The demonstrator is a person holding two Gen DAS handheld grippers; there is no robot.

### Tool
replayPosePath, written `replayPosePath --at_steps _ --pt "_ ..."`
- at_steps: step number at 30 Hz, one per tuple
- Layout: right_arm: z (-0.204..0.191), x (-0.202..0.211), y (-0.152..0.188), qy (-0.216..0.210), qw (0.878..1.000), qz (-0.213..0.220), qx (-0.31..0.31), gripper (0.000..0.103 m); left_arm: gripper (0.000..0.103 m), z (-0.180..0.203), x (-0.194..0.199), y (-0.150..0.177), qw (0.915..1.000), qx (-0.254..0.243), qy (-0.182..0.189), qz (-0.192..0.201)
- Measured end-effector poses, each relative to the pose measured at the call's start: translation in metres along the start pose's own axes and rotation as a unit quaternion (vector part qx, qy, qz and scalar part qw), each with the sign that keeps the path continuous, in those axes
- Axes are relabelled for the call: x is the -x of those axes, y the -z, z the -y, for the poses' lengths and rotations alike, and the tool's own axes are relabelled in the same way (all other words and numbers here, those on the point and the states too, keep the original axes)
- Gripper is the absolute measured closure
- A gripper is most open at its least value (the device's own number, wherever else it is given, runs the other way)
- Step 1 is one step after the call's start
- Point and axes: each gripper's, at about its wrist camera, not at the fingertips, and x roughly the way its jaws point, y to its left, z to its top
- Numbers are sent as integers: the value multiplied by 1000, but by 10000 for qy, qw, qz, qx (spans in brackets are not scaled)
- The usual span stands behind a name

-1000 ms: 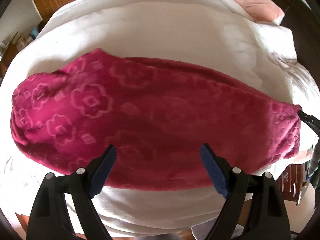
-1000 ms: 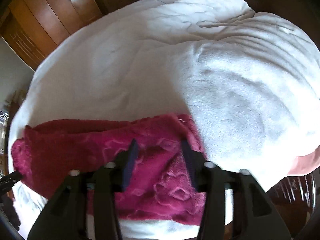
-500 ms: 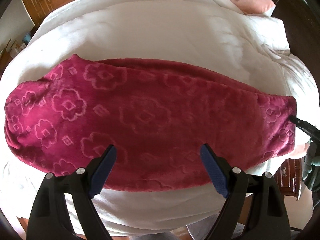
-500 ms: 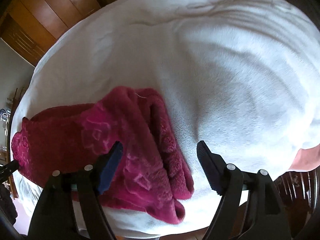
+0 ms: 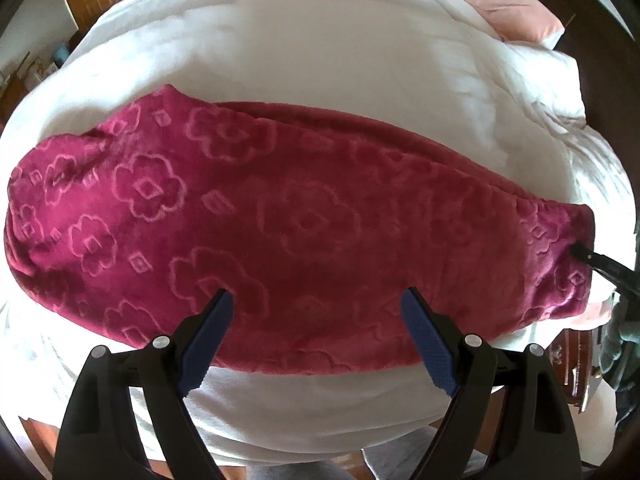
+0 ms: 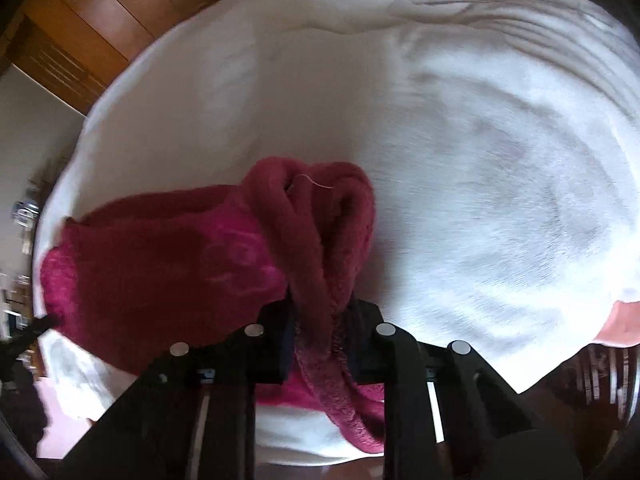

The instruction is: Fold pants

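Observation:
The magenta fleece pants (image 5: pixel 288 224) with a raised flower pattern lie folded lengthwise across the white bed (image 5: pixel 320 72). My left gripper (image 5: pixel 316 304) is open and empty, hovering over the near edge of the pants at their middle. My right gripper (image 6: pixel 320 316) is shut on the bunched right end of the pants (image 6: pixel 316 232), whose thick folds rise between the jaws. In the left wrist view the right gripper's tip (image 5: pixel 588 258) shows at the right end of the pants.
A pink pillow (image 5: pixel 516 12) lies at the far right of the bed. Wooden wardrobe doors (image 6: pixel 92 28) stand beyond the far left side. The bed's near edge (image 5: pixel 320 420) runs just below the left gripper. Dark wooden furniture (image 5: pixel 572 364) stands at the right.
My right gripper opened over the pants' end half a second ago and has now closed on it, bunching the fabric. My left gripper stayed open, with the view shifting slightly over the pants.

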Motion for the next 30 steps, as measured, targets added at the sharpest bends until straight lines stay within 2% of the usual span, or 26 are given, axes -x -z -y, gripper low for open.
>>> replayPosePath --at_steps 9,14,20,30 --pt "-57 27 -13 -1353 9904 -21 -267 84 18 -22 0 -1 9998 86 155 -10" --pt "-119 25 -13 -1887 9817 -163 -204 84 18 -48 2 -2 9994 251 248 -4" --pt "-196 8 -15 -2180 9754 -327 -38 84 18 -92 3 -2 9980 521 370 -33" --pt "-296 -48 2 -2084 9750 -752 157 83 18 -165 2 0 9968 698 368 -151"
